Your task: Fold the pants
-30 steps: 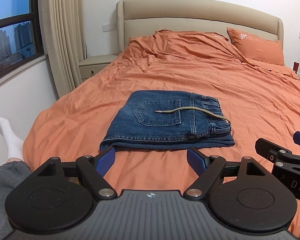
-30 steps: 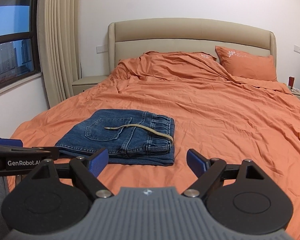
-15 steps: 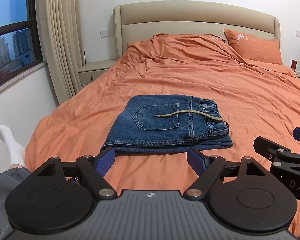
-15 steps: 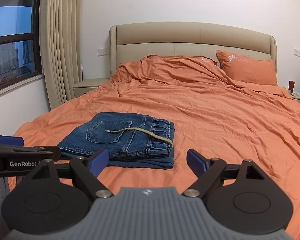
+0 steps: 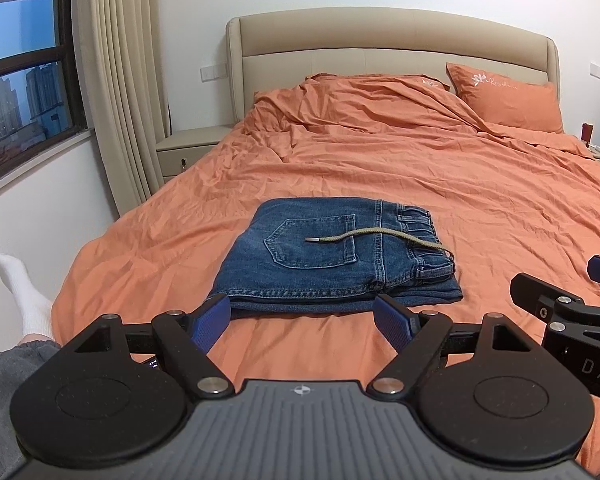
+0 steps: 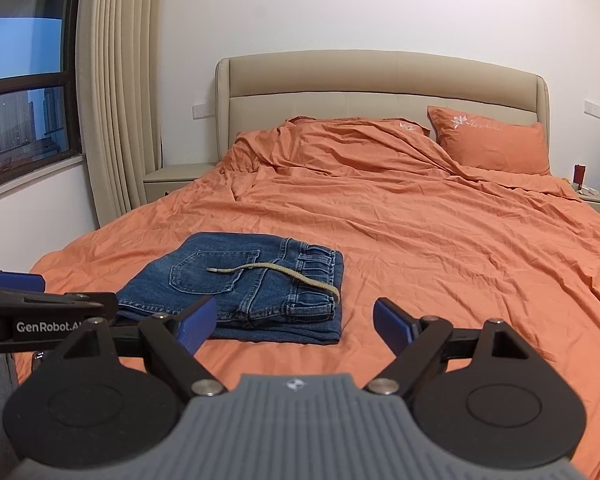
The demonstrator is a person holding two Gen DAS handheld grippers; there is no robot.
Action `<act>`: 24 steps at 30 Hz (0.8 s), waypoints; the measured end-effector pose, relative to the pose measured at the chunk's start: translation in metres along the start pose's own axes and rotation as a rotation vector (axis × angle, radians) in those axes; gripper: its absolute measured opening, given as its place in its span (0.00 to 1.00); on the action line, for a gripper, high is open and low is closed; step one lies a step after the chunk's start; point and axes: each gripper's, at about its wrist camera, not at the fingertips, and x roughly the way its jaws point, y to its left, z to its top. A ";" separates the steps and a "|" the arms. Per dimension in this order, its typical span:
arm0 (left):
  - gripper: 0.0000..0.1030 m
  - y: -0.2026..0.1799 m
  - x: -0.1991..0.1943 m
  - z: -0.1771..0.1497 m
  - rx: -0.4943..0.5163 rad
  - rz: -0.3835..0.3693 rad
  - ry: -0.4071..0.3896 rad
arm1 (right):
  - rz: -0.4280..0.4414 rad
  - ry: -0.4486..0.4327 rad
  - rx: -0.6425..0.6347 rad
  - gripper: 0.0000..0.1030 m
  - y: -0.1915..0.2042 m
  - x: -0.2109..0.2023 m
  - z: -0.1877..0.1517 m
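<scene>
On the near part of the bed (image 5: 500, 208), both views have risen and drawn back over the last second: the headboard sits lower in each frame and the folded pants (image 5: 332, 256) take up less of it. The bundle itself has kept its shape and spot, with back pocket up, waistband to the right and the tan drawstring (image 5: 380, 236) lying loose across the top. Judgement: folding looks done, and both tools are retreating rather than setting up another fold.

Left to right, left-wrist view:
- A white sock and grey trouser cuff of the person (image 5: 24, 296) at the left edge, off the bed.
- Left hand-held gripper (image 5: 307, 319): blue pads spread wide apart, nothing between them. The pants lie straight ahead, just past the fingertips, not touching.
- Right hand-held gripper enters at the right edge, beside the bundle's waistband end and clear of it.

Left to right, right-wrist view:
- Left tool's arm crosses the lower left, in front of the pants' near left corner; contact cannot be confirmed, but it looks clear.
- Pants (image 6: 240, 284) lie ahead and to the left of centre.
- Right hand-held gripper (image 6: 296, 323): pads wide apart, empty, aimed mostly at bare orange sheet to the right of the bundle.

Only loose end: the drawstring is untucked.
</scene>
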 end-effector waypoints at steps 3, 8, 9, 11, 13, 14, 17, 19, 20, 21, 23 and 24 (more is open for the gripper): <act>0.92 0.000 -0.001 0.000 0.004 0.001 -0.004 | 0.000 -0.004 0.001 0.79 0.000 -0.001 0.001; 0.92 0.000 -0.002 0.001 0.005 0.001 -0.008 | 0.001 -0.009 0.001 0.79 -0.001 -0.004 0.001; 0.92 0.000 -0.002 0.001 0.005 0.001 -0.009 | 0.000 -0.010 0.001 0.79 -0.001 -0.004 0.001; 0.92 0.000 -0.003 0.001 0.007 -0.001 -0.011 | 0.000 -0.012 0.001 0.79 -0.001 -0.005 0.003; 0.92 0.000 -0.004 0.001 0.008 -0.002 -0.013 | -0.001 -0.012 0.002 0.79 -0.001 -0.007 0.002; 0.92 0.000 -0.004 0.001 0.008 -0.003 -0.013 | -0.001 -0.012 0.003 0.79 -0.002 -0.007 0.002; 0.92 0.000 -0.004 0.001 0.007 -0.002 -0.013 | -0.001 -0.012 0.002 0.79 -0.002 -0.007 0.002; 0.92 0.000 -0.004 0.001 0.008 -0.001 -0.012 | -0.001 -0.012 0.002 0.79 -0.002 -0.007 0.002; 0.92 0.000 -0.004 0.001 0.007 -0.001 -0.012 | -0.001 -0.011 0.002 0.79 -0.002 -0.007 0.002; 0.92 0.000 -0.004 0.001 0.008 -0.002 -0.013 | -0.001 -0.011 0.001 0.79 -0.002 -0.007 0.002; 0.92 -0.001 -0.004 0.001 0.008 -0.001 -0.013 | -0.003 -0.010 0.002 0.79 -0.002 -0.006 0.002; 0.92 -0.001 -0.004 0.001 0.008 -0.001 -0.013 | -0.004 -0.009 0.003 0.79 -0.002 -0.006 0.002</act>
